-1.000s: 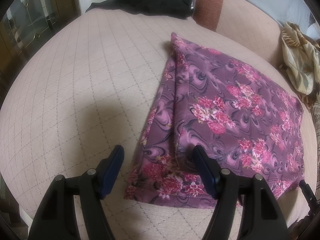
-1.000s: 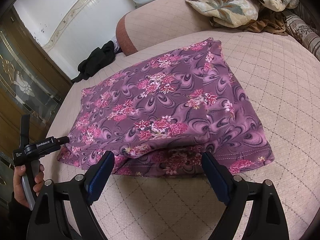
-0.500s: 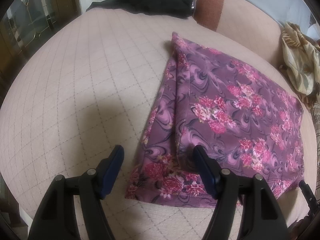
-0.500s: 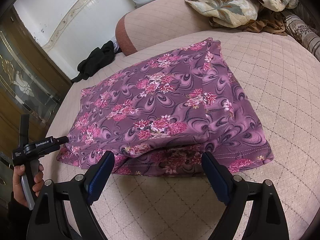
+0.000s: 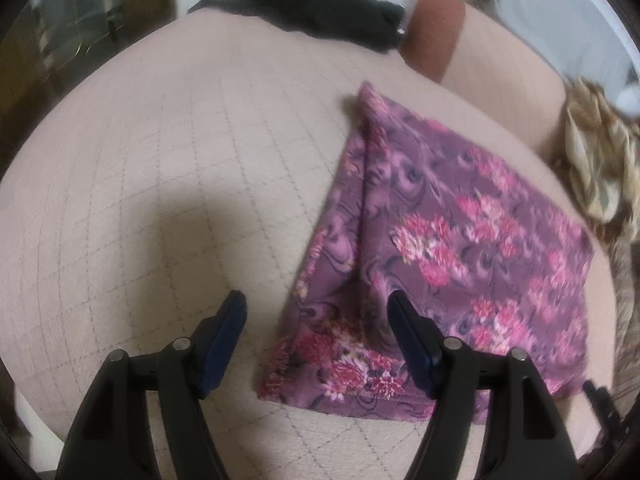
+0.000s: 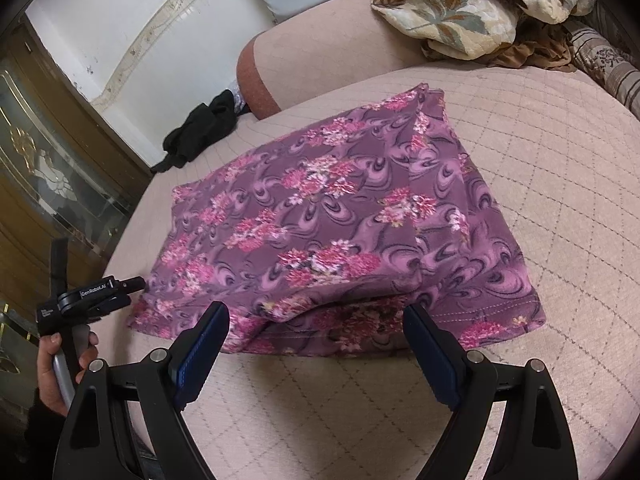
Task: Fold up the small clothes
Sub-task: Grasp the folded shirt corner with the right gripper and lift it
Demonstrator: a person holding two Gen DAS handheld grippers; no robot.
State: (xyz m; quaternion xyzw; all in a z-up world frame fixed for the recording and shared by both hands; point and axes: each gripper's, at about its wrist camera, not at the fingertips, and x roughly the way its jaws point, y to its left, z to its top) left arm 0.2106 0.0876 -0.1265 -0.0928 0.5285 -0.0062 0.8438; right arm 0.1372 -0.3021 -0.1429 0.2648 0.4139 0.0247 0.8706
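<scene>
A purple garment with pink flowers lies folded flat on the pink quilted bed cover. My left gripper hovers over the garment's near left corner; its jaws are opening, with the corner's edge between them and neither pad pressing on it. In the right wrist view the same garment fills the middle. My right gripper stands open just before its near edge, where the upper layer bulges up. The left gripper shows there at the garment's left corner, held by a hand.
A black garment lies at the bed's far edge beside a bolster with a rust-coloured end. A leaf-patterned quilt is heaped at the far right. A wooden cabinet with glass doors stands left of the bed.
The left wrist view has tilted a little and turned blurry. The garment lies as before, and the right gripper has not moved.
</scene>
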